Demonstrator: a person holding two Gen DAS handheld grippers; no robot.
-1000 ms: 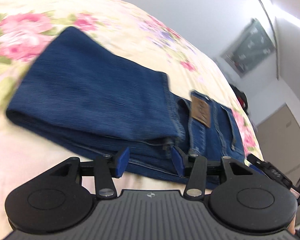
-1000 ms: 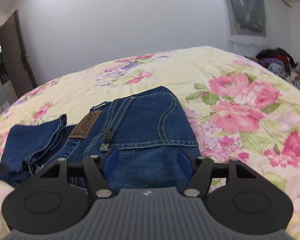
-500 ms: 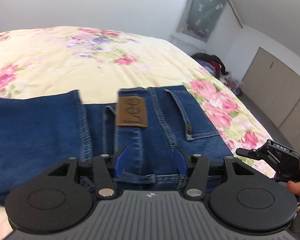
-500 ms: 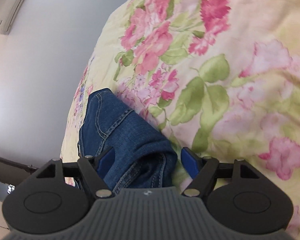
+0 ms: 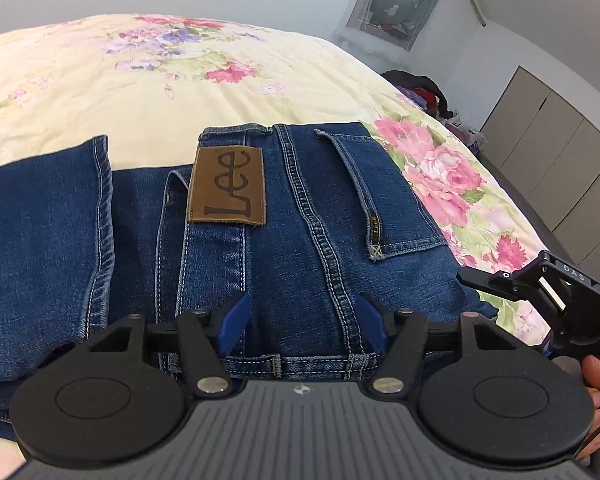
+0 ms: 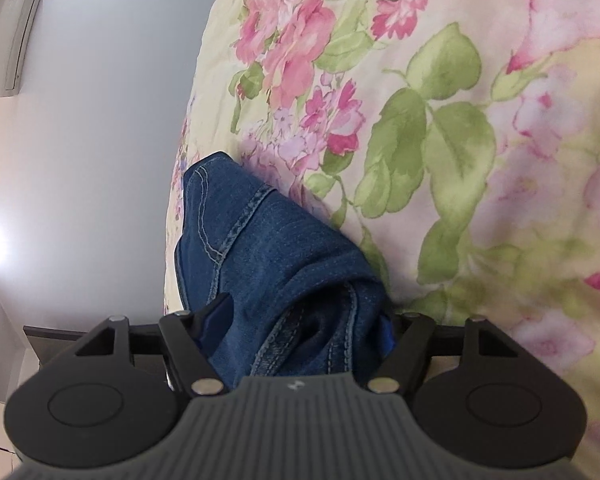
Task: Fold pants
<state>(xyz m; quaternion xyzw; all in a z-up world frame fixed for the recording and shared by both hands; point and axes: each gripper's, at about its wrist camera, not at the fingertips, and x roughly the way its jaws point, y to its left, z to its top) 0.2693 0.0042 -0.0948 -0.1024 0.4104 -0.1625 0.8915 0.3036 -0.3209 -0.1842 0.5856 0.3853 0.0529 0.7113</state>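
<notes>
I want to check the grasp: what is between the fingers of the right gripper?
In the right wrist view, a bunched corner of the jeans fills the gap of the right gripper; its fingers stand apart around the denim over the floral bedspread.

The pants [image 5: 308,216] lie on the bed [image 5: 140,92], directly ahead of the left tool [image 5: 303,322]. A folded leg [image 5: 40,232] lies to its left; the right tool [image 5: 540,292] sits to its right.
</notes>
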